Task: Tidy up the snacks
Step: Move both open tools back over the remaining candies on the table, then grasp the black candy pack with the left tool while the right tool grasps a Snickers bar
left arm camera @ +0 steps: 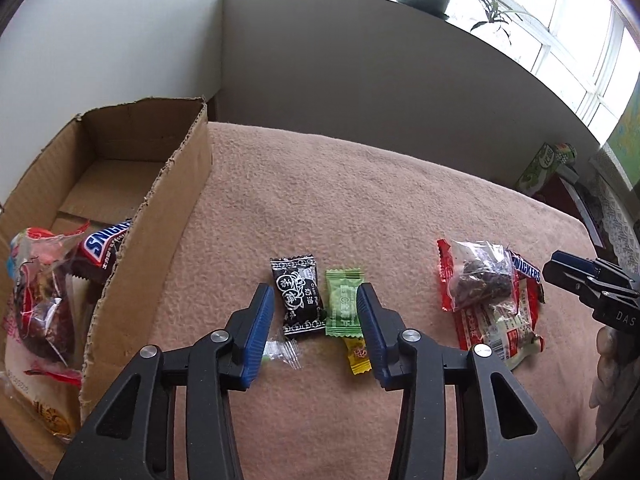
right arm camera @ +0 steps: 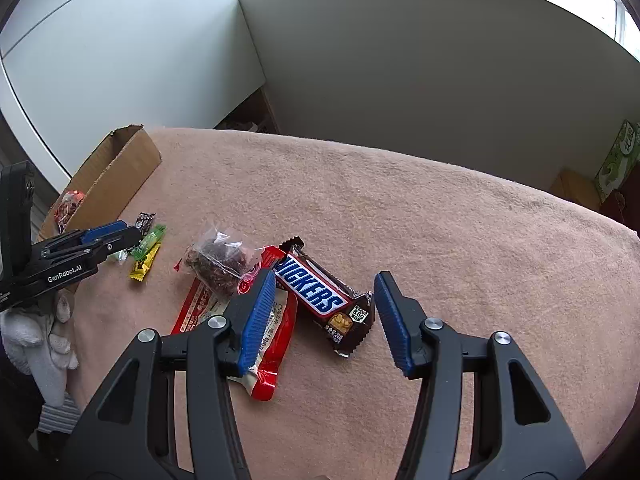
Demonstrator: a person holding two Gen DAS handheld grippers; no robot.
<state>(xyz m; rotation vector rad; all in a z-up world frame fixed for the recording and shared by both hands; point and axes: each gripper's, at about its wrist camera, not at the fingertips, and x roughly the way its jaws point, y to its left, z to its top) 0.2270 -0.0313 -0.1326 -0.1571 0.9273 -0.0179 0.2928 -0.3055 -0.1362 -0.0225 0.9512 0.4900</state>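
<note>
Left claw point(left arm camera: 316, 308) open, its blue pads either side of a black candy point(left arm camera: 298, 298) and a green candy point(left arm camera: 343, 304), not pressing. Yellow candy point(left arm camera: 357, 354) just under it. Right claw point(right arm camera: 324, 316) open, straddling a Snickers bar point(right arm camera: 320, 294) on the pink tabletop point(right arm camera: 440, 220). Far left: cardboard box point(left arm camera: 160, 216), snacks inside.

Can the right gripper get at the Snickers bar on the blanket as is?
Probably yes. The right gripper is open around the Snickers bar, which lies on top of the red packet, nothing over it.
</note>
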